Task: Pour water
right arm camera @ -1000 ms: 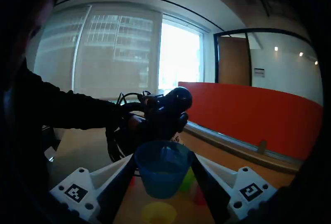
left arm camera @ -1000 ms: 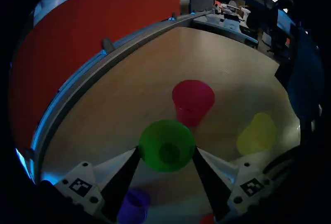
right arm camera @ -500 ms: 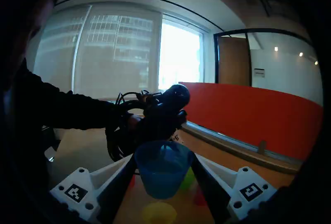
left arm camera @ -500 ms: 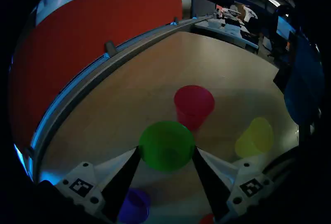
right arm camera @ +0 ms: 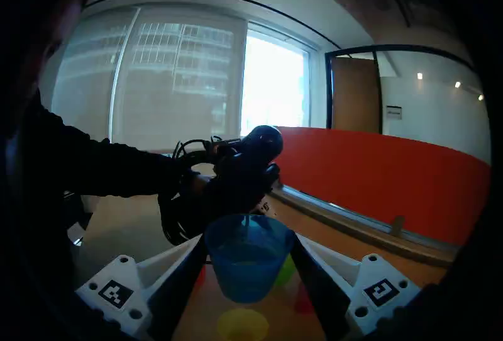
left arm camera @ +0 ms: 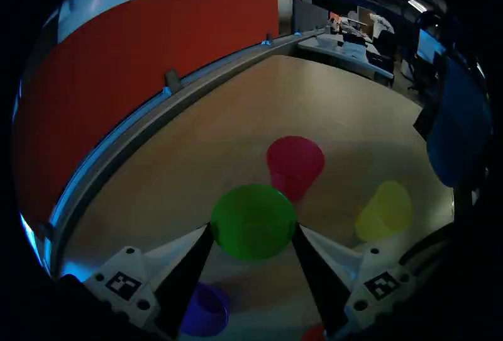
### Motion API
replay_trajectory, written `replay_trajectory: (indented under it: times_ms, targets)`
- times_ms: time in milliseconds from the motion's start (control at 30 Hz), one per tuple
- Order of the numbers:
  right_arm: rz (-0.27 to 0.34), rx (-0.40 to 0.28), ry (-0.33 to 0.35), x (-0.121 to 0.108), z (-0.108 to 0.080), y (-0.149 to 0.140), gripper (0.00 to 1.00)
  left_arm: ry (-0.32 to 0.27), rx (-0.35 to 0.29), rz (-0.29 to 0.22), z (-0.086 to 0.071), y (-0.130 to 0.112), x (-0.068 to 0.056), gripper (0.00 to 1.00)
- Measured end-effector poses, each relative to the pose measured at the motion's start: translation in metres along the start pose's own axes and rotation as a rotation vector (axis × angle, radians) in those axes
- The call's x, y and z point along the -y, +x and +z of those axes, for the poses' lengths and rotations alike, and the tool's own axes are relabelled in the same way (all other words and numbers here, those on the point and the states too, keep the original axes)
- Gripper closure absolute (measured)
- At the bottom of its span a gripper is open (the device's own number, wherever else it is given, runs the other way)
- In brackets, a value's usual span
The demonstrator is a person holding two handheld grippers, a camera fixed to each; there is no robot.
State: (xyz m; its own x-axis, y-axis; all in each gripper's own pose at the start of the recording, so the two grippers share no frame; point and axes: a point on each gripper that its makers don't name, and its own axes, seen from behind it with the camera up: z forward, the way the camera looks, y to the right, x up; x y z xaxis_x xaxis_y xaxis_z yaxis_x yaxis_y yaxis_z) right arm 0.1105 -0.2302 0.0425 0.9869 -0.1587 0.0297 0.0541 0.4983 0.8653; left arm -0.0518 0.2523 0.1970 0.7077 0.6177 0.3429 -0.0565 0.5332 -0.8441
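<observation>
While the left tool [left arm camera: 253, 233] sits at the lower centre of the left gripper view, its two dark tapered fingers clamp the sides of a translucent green cup [left arm camera: 253, 215], whose round mouth faces the camera. At the bottom edge, beside the left finger, a purple cup [left arm camera: 204, 311] shows its open rim. Just above the green cup a red cup [left arm camera: 294, 163] stands upright on the pale wood-grain bench [left arm camera: 302, 95]; a yellow cup [left arm camera: 385, 210] stands at lower right, apart from the red one. A grey rail [left arm camera: 144, 121] and a smooth red partition [left arm camera: 126, 58] border the bench at upper left.

At the lower centre of the right gripper view, the right tool [right arm camera: 249, 254] presses both fingers on a translucent blue cup [right arm camera: 247, 275], upright and tapered, with a liquid level visible inside. Beyond it, at mid-frame, a hand [right arm camera: 200, 185] in a dark sleeve [right arm camera: 94, 165] reaches in from the left, gripping the left tool amid looped black cables [right arm camera: 173, 215]. Bright windows [right arm camera: 273, 89] occupy the upper centre.
</observation>
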Motion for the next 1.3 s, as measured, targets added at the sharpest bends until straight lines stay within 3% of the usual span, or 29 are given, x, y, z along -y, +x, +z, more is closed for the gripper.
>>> replay_trajectory:
  times_ms: [1300]
  targets:
    - [-0.009, -0.005, -0.004, 0.006, 0.001, 0.008, 0.07, 0.036, -0.251, -0.086, -0.064, 0.035, -0.001, 0.13]
